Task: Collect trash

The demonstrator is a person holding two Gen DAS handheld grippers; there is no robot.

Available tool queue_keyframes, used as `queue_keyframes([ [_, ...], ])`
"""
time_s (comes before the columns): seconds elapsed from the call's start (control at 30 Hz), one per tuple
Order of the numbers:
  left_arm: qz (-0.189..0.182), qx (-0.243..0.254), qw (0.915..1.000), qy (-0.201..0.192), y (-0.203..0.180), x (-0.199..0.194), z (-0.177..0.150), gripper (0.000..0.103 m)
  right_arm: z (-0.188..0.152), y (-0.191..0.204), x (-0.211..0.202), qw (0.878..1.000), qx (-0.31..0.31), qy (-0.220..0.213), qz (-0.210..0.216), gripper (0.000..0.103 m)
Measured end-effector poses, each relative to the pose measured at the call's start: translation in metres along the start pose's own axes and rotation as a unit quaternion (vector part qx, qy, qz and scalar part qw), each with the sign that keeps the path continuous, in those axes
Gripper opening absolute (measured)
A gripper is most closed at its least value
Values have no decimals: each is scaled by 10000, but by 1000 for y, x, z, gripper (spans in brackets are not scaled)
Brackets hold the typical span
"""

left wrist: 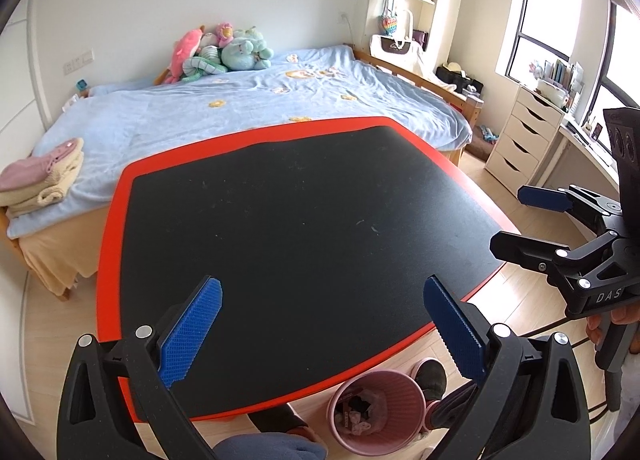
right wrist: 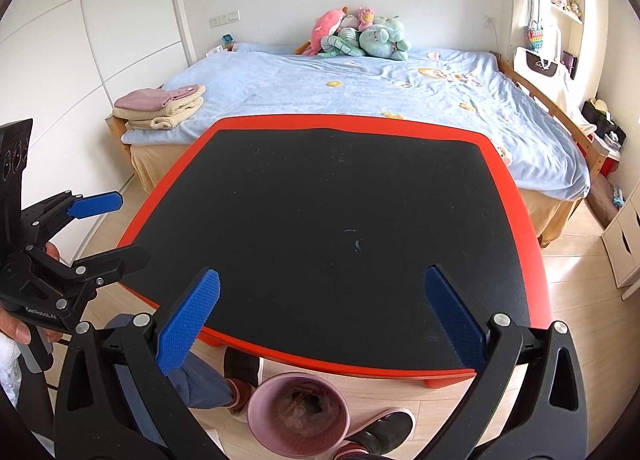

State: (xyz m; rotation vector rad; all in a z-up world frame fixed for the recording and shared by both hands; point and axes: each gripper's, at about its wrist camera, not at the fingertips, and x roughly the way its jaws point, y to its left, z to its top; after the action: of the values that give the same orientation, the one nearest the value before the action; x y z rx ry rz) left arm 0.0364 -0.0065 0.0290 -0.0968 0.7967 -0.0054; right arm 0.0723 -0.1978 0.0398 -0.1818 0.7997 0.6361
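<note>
Both grippers, left (left wrist: 320, 328) and right (right wrist: 320, 320), hover jaws wide and empty over the bare red-edged black counter (left wrist: 304, 220), its trash seemingly all collected in the pink ribbed plastic bin (right wrist: 298, 416) below its near edge.

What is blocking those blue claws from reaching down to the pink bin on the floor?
Nothing visible. Both grippers, left and right, are open and empty above the table's near edge; the pink bin sits uncovered on the floor just below.
</note>
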Motion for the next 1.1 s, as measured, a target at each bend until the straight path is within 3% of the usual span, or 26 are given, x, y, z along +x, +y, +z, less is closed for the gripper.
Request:
queue_keyframes([
  [1.1,-24,-5,10000,19,-1,1,0,97,-3,5,6,10000,-38,53,-21,100],
])
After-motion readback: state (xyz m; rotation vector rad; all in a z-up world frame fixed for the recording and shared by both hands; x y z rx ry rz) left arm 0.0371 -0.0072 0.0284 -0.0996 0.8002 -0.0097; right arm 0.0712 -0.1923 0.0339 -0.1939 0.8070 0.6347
